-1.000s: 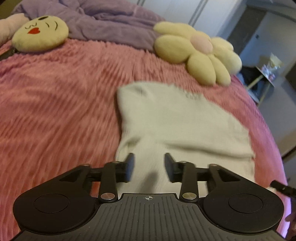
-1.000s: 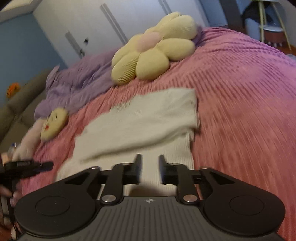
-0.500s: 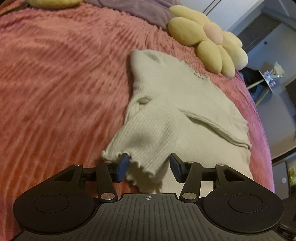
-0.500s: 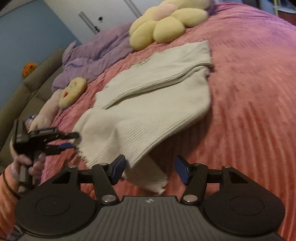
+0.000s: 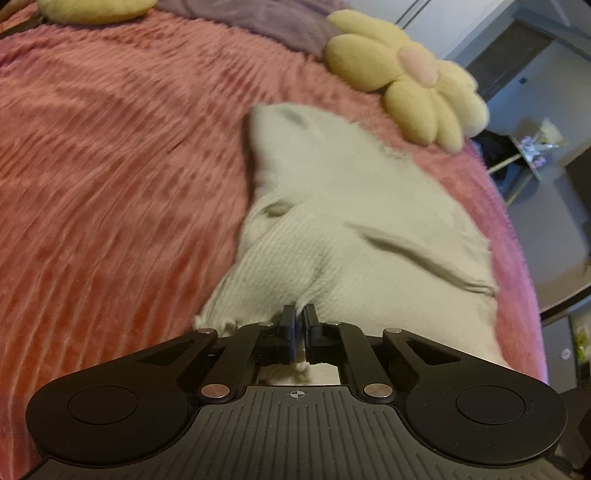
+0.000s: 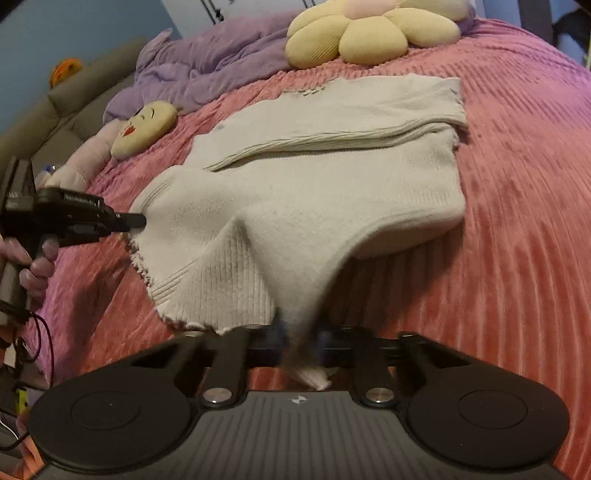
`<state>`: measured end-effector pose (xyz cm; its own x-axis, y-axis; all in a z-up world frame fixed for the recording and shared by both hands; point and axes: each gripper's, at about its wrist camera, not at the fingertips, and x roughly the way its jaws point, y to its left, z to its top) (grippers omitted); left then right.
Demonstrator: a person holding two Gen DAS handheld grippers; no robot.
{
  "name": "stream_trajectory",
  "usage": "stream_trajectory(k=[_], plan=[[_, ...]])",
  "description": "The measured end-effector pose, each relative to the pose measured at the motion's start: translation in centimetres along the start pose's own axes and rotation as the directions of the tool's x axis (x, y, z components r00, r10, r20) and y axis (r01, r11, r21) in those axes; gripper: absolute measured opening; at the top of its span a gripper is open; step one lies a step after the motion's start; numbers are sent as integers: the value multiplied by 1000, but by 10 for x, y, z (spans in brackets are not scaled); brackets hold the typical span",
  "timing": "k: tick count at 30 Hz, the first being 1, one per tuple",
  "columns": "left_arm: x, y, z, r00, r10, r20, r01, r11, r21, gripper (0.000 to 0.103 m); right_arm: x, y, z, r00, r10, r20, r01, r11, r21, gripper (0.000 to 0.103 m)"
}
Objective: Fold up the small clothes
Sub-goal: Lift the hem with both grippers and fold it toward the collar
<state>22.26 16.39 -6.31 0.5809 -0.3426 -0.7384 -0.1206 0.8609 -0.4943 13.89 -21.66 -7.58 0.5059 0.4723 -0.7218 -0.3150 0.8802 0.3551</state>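
Note:
A cream ribbed knit top (image 5: 343,236) lies partly folded on the pink bedspread (image 5: 110,184). It also shows in the right wrist view (image 6: 314,184). My left gripper (image 5: 299,317) is shut on the top's near frilled hem. In the right wrist view the left gripper (image 6: 136,220) pinches the hem's left corner. My right gripper (image 6: 301,332) is shut on the near hem's other corner, with cloth bunched between the blurred fingers and lifted off the bedspread (image 6: 517,221).
A yellow flower cushion (image 5: 406,77) lies beyond the top, also in the right wrist view (image 6: 369,33). A purple blanket (image 6: 207,70) and a round yellow face cushion (image 6: 144,127) lie at the far left. A side table (image 5: 532,155) stands past the bed's right edge.
Both grippers were open around the hem half a second ago and have now shut on it. The near edge of the top is now raised.

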Motion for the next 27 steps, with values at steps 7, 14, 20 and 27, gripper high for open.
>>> stream_trajectory(k=[7, 14, 20, 27], plan=[[-32, -20, 47, 980, -134, 150, 138, 990, -18, 5, -30, -29, 69, 971, 94, 218, -125, 983, 137, 7], [-20, -24, 103, 960, -18, 279, 50, 993, -108, 2, -20, -52, 154, 931, -42, 363, -29, 982, 187, 7], [5, -21, 98, 989, -47, 137, 54, 997, -49, 11, 12, -80, 169, 928, -187, 323, 93, 954, 286, 28], [-4, -37, 31, 999, -53, -12, 54, 991, 126, 53, 22, -72, 124, 952, -211, 224, 199, 977, 74, 37]])
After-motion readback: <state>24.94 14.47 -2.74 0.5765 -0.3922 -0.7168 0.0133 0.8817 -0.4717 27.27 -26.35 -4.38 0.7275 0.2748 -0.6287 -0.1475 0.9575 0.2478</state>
